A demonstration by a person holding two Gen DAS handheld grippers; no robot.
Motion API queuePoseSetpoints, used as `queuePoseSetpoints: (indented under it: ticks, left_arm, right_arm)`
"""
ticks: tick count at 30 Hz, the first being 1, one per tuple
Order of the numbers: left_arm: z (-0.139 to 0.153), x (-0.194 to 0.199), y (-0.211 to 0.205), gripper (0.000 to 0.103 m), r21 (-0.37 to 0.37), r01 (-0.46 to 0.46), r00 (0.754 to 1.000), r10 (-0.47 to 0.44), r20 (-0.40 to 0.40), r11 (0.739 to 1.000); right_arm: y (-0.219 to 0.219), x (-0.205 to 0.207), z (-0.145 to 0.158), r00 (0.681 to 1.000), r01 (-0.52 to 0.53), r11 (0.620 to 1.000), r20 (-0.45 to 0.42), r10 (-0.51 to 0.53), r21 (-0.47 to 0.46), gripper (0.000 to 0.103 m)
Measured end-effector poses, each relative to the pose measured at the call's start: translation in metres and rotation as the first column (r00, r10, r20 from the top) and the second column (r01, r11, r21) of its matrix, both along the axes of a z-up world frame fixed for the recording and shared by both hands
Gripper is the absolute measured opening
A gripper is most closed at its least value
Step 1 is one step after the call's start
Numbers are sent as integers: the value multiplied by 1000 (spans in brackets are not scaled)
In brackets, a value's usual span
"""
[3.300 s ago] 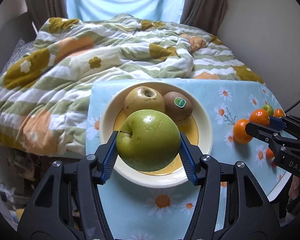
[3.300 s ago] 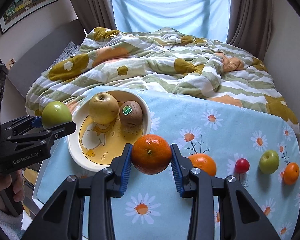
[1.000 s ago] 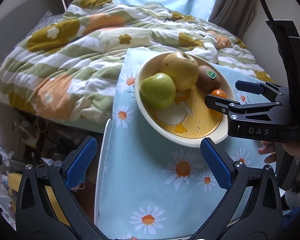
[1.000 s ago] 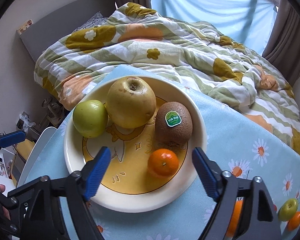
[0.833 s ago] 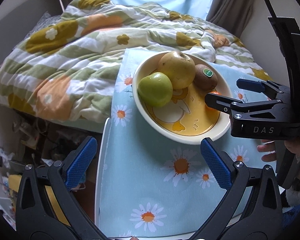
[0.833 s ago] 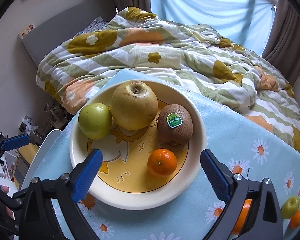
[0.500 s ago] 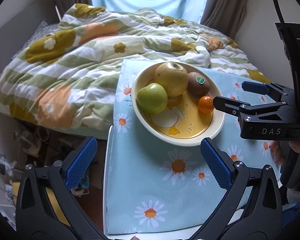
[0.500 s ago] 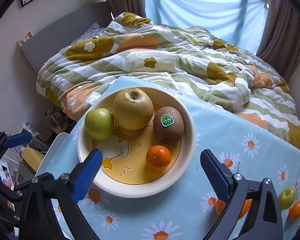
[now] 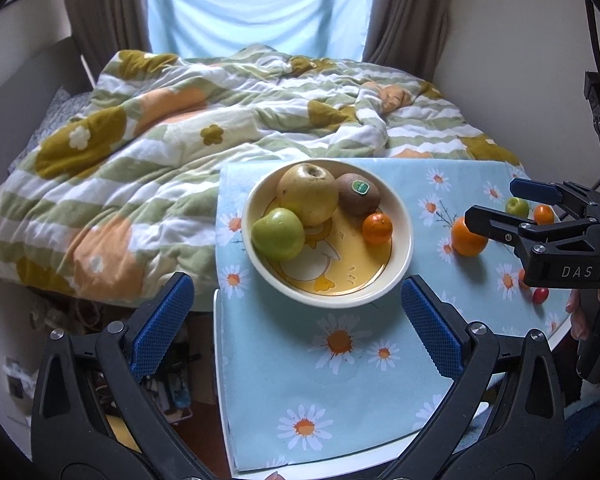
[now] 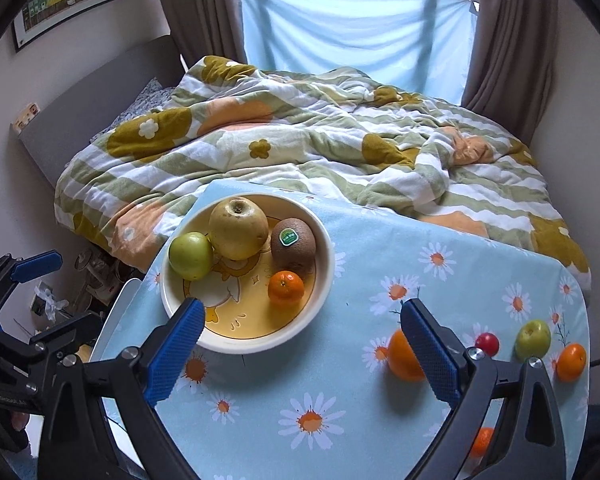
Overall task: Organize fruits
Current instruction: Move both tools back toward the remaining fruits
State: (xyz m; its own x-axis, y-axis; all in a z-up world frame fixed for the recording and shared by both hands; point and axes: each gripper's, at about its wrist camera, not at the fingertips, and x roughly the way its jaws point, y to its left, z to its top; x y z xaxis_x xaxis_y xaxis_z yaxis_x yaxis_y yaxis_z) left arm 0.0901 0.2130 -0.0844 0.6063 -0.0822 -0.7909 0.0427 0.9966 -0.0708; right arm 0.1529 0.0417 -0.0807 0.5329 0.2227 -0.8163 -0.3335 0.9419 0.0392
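Orange mandarin [image 10: 286,288] in bowl [image 10: 328,256], beyond open right hand-held gripper [image 10: 300,356]

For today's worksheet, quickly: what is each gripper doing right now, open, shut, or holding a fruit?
Left gripper: open, fingers wide apart, holding nothing.
Right gripper: open, fingers wide apart, holding nothing.

Both wrist views look steeply down, sharing the bowl [image 9: 405,222]

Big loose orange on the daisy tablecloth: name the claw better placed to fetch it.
Right. The big loose orange sits beside the open right claw; the left claw faces the cream bowl.
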Motion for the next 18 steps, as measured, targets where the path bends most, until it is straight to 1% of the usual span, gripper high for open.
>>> queuePoseSetpoints:
  ticks: [3,6,9,13,18]
  left_arm:
    - [6,5,-11,103,8,55,998,-55,11,998]
    - [11,13,-25,103,-1,118,993,-118,18,993]
    - [14,22,-43,103,-7,182,983,-181,24,983]
    - [16,33,-75,103,7,252,967,-252,36,968]
    - [13,43,-114,103,9,298,954,-298,30,955]
  right_arm:
    - [-15,-10,4,998,61,998,5,-61,-12,98]
    - [-33,-20,7,992,129,991,8,-129,-24,98]
    - [-54,-30,11,981,193,981,9,-193,-35,98]
    - [-89,-43,14,961,275,960,12,-275,-42,98]
    - [-128,-55,11,943,332,942,8,-332,-45,98]
